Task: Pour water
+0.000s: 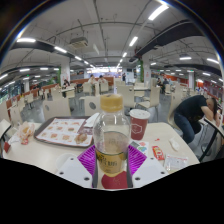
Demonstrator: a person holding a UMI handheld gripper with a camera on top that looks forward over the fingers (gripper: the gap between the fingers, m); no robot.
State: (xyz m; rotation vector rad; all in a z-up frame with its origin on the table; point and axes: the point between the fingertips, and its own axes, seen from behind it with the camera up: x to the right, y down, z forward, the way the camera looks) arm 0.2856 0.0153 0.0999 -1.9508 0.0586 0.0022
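Between the two fingers of the tool (113, 163), at six o'clock from the middle of the view, a clear plastic bottle (112, 140) stands upright. Its long axis runs straight up and down, with the yellowish cap at twelve o'clock and the base down between the purple pads (89, 158). Both pads press against the bottle's lower sides, so the tool is pinching the bottle. The bottle is see-through, with ribbed shoulders, a slightly narrower waist and a pale yellowish tint near the bottom; how much liquid it holds cannot be told.

Just beyond the bottle, toward two o'clock of it, a red and white paper cup (139, 124) stands upright on the white desk (40, 155), near the bottle but apart from it. At ten o'clock of the bottle lies a tray (64, 130) with printed paper on it. A small red packet (158, 153) lies on the desk at three o'clock of the bottle's base, and a small white thing (8, 147) sits at nine o'clock near the desk's edge.

Farther off, rows of tables and chairs (60, 102) stretch under long ceiling lights (158, 11). A person (190, 112) in dark clothes bends forward at three o'clock.
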